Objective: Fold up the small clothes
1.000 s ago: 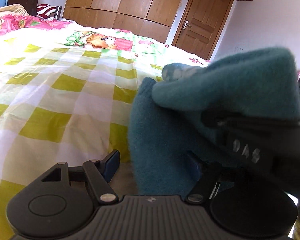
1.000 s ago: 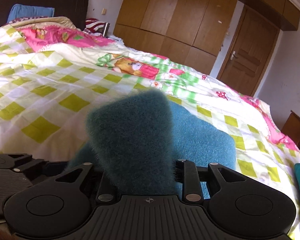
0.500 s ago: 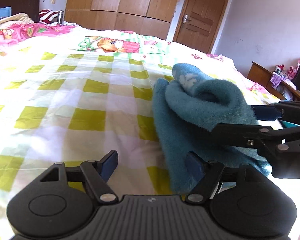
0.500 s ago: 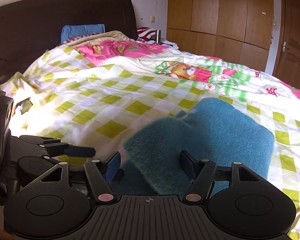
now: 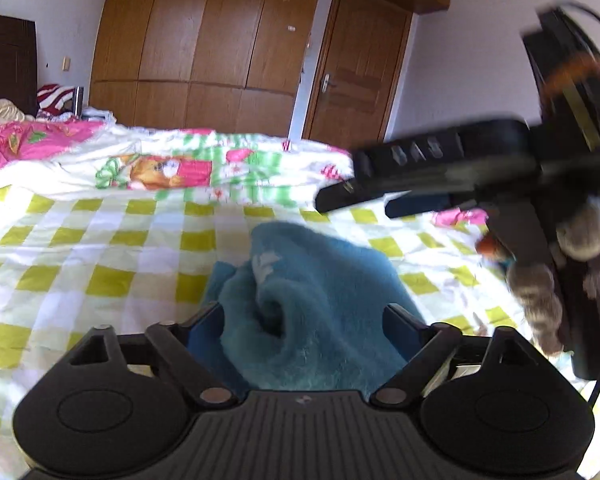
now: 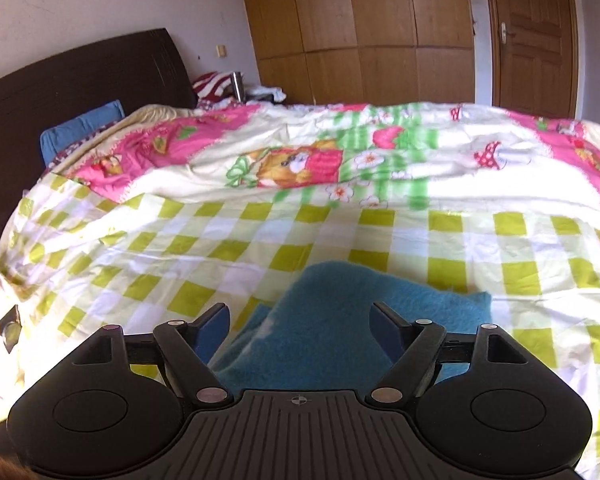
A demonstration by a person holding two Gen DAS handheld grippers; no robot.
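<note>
A small teal fleece garment (image 5: 320,300) lies bunched and folded over on the green-checked bedspread (image 5: 100,272). In the left wrist view it sits between the fingers of my left gripper (image 5: 304,322), which is open and holds nothing. My right gripper (image 5: 354,207) hangs in the air above and to the right of the garment, blurred, with a hand (image 5: 540,292) on its handle. From the right wrist view the garment (image 6: 340,328) lies flat just ahead of my right gripper (image 6: 300,316), open with its blue pads (image 6: 214,322) well apart.
A pink and white cartoon quilt (image 6: 300,164) covers the far half of the bed. A dark headboard (image 6: 60,92) and a blue pillow (image 6: 80,130) stand at the left. Wooden wardrobes (image 5: 204,56) and a door (image 5: 356,72) line the far wall.
My right gripper has let go of the teal garment and risen clear of it. The garment now rests on the bed. Both grippers have drawn back and tilted up.
</note>
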